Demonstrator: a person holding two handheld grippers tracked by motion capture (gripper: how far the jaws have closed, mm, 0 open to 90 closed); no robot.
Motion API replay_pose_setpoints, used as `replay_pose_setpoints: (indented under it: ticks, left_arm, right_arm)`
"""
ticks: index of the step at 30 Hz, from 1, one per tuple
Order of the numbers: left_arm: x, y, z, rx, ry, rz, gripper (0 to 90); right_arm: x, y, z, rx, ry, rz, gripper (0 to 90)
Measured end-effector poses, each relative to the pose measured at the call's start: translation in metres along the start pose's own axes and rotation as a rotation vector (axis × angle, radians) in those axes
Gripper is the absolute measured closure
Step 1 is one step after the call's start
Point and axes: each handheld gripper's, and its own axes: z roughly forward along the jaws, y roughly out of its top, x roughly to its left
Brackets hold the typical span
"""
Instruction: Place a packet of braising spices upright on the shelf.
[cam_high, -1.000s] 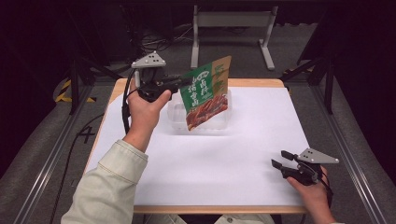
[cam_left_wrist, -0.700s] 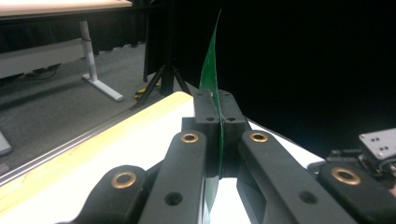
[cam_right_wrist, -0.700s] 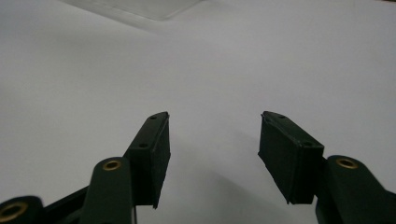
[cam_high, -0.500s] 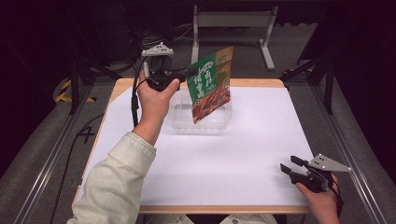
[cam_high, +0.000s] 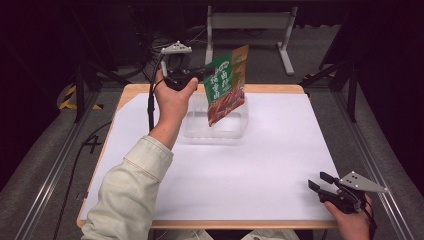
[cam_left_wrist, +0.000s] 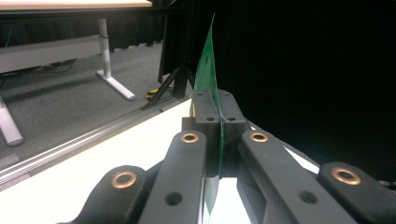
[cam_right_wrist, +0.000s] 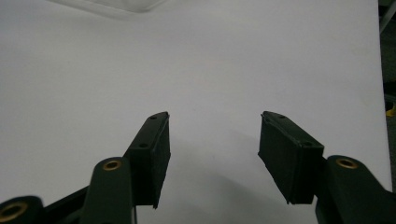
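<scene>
A snack pouch (cam_high: 225, 87) hangs in the air above a clear container (cam_high: 216, 126), which sits on the table (cam_high: 260, 165) toward its far edge, left of centre. The left gripper (cam_high: 200, 75) is at the pouch's left edge, jaws clamped on it. The right gripper (cam_high: 320, 182) is well apart, over the table's near right corner, jaws spread.
</scene>
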Motion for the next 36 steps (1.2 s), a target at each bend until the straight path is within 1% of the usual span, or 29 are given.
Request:
replay_pose_setpoints:
  ticks: [2,6,11,15,20,24,34,36]
  left_arm:
    - [0.002,0.000,0.004,-0.003,0.006,-0.003,90.0]
    - [0.004,-0.003,0.010,-0.004,0.035,-0.007,90.0]
    - [0.005,-0.008,0.016,-0.003,0.057,-0.013,90.0]
    - [0.008,-0.010,0.020,-0.014,0.047,-0.039,90.0]
    - [0.010,-0.013,0.026,-0.014,0.053,-0.061,90.0]
    - [0.012,-0.015,0.031,-0.021,0.031,-0.059,90.0]
    - [0.011,-0.019,0.035,-0.029,0.028,-0.057,90.0]
    - [0.012,-0.020,0.036,-0.032,0.022,-0.067,90.0]
  right_arm:
    - [0.000,-0.001,-0.001,0.001,-0.004,-0.001,43.5]
    - [0.000,0.000,-0.004,-0.009,-0.006,0.002,43.5]
    - [0.002,0.002,0.000,-0.002,0.003,-0.010,43.5]
    - [0.002,0.003,0.002,-0.003,0.007,-0.012,43.5]
    - [0.002,0.004,0.004,-0.002,0.013,-0.016,43.5]
    - [0.002,0.004,0.003,-0.006,0.012,-0.018,43.5]
    - [0.003,0.006,0.005,-0.005,0.017,-0.023,43.5]
    - [0.003,0.006,0.005,-0.006,0.018,-0.022,43.5]
